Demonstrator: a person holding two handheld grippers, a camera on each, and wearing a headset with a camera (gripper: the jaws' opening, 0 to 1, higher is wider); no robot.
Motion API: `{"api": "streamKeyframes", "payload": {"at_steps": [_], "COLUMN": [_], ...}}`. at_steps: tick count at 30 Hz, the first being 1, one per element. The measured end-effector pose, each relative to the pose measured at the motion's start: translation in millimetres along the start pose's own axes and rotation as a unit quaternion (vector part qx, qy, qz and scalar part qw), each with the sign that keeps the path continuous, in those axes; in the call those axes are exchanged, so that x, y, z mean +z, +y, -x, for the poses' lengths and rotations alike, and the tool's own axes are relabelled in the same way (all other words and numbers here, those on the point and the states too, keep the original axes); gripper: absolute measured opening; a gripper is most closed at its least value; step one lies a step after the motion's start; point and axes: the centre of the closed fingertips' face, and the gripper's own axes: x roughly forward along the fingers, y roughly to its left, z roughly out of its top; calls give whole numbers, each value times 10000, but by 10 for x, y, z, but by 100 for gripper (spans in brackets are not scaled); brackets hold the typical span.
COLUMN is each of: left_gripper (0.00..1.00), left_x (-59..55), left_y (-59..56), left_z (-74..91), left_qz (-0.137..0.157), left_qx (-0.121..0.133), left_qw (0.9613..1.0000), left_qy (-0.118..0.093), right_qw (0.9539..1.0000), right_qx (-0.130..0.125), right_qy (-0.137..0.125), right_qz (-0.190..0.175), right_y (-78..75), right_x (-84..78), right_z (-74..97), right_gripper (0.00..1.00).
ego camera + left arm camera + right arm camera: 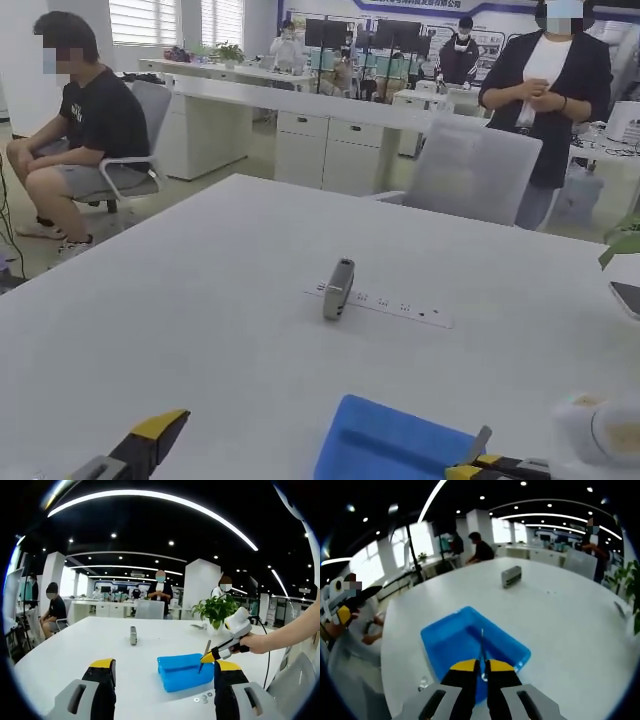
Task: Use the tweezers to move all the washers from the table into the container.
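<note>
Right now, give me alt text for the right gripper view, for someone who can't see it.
The right gripper, jaws shut on thin tweezers, points them at an open blue container on a white table. A small grey block lies farther across the table, with a seated person in the office behind.

The open blue rectangular container (175,675) sits flat on the white table (100,645), a few small metal washers (202,698) lie loose just beside it, and slim metal tweezers (482,647), clamped in the right gripper (483,666), point over its interior.
</note>
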Motion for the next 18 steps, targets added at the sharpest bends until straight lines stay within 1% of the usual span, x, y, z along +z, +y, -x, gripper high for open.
{"api": "streamKeyframes", "payload": {"at_steps": [4,7,11,16,18], "left_gripper": [82,82,82,82,81], "left_x": [0,7,17,26,27], "left_y": [-1,-1,6,3,4], "left_z": [1,2,7,10,10], "left_qz": [1,5,30,47,49], "left_qx": [-4,-5,2,-11,-14], "left_qw": [10000,10000,10000,10000,10000], "left_qy": [-3,-22,-52,-78,-83], "right_qw": [10000,9999,9996,9985,9983], "right_qx": [-2,1,22,96,132], "right_qy": [-67,-111,-267,-530,-569], "right_qz": [-24,-26,-7,48,74], "right_y": [11,62,172,352,424], "right_x": [42,83,166,311,318], "right_z": [40,98,218,387,430], "right_gripper": [3,3,3,3,3]}}
